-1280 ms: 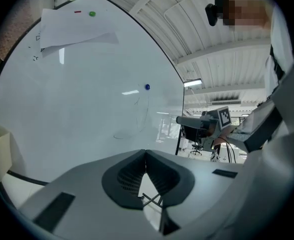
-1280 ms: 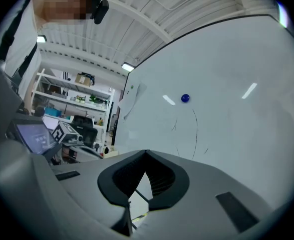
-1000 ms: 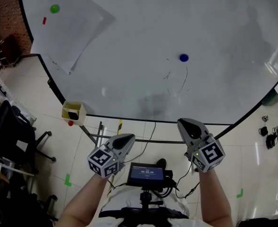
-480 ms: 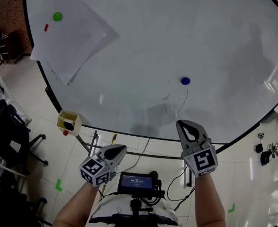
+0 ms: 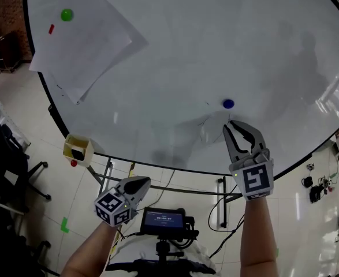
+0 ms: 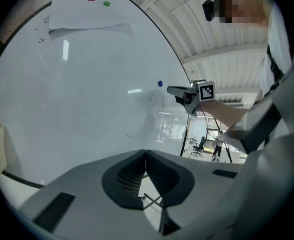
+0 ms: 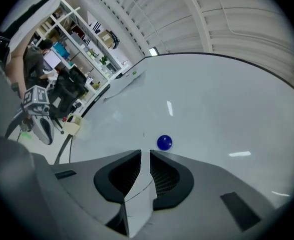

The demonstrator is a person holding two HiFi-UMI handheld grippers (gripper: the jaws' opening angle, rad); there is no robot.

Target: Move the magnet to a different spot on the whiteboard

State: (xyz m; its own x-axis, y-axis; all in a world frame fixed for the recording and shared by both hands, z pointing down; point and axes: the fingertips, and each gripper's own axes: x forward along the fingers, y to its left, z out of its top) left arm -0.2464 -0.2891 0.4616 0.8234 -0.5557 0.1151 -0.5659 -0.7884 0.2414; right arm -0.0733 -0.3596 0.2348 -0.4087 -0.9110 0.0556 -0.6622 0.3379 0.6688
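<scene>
A round blue magnet [image 5: 228, 104] sticks to the big whiteboard [image 5: 215, 39], beside some thin pen marks. My right gripper [image 5: 236, 126] hovers over the board just below the magnet, pointing at it. Its jaws have just been opening, with a narrow gap and nothing between them. In the right gripper view the magnet [image 7: 164, 142] sits just beyond the right gripper [image 7: 145, 153], slightly right of the gap. My left gripper [image 5: 141, 182] hangs shut below the board's lower edge, holding nothing; its tips [image 6: 145, 151] touch.
Sheets of paper [image 5: 82, 45] are pinned at the board's upper left by a green magnet [image 5: 67, 15] and a small red one [image 5: 51, 29]. A yellow box [image 5: 77, 149] hangs at the lower edge. A small screen [image 5: 164, 218] sits at my chest.
My right gripper has risen from below the board's edge to just under the blue magnet, and its jaws have parted. The left gripper has drifted slightly left and lower.
</scene>
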